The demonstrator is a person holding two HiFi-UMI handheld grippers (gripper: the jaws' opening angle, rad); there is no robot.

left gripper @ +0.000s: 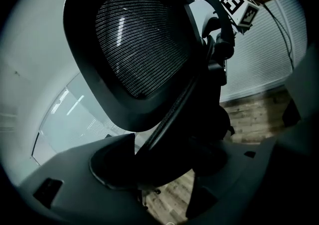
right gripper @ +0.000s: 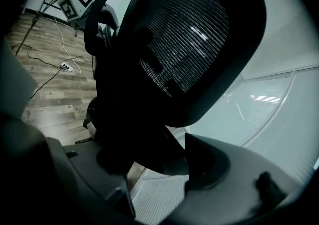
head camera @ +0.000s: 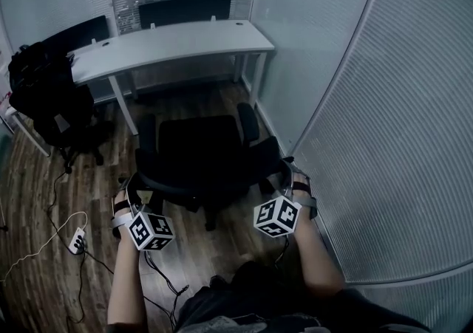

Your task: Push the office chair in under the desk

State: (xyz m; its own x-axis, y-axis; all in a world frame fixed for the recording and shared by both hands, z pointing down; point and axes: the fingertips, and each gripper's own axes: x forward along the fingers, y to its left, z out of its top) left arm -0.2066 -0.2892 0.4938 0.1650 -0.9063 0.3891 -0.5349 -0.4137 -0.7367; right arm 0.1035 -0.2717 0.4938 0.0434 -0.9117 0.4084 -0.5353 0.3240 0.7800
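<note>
A black mesh office chair [head camera: 199, 150] stands on the wood floor just in front of the white desk [head camera: 177, 40], with its seat facing the desk. My left gripper [head camera: 135, 190] is at the left edge of the backrest and my right gripper [head camera: 287, 176] at the right edge. In the left gripper view the backrest [left gripper: 139, 44] fills the frame, and its black rim runs down between the jaws of the left gripper [left gripper: 164, 144], filling the gap. In the right gripper view the backrest [right gripper: 194, 39] rim likewise sits between the jaws of the right gripper [right gripper: 159, 154].
A second black chair with a dark bag [head camera: 44, 88] stands at the desk's left, and another chair [head camera: 185, 8] behind the desk. A power strip [head camera: 76, 239] and cables lie on the floor at left. A glass wall with blinds [head camera: 369, 103] runs close along the right.
</note>
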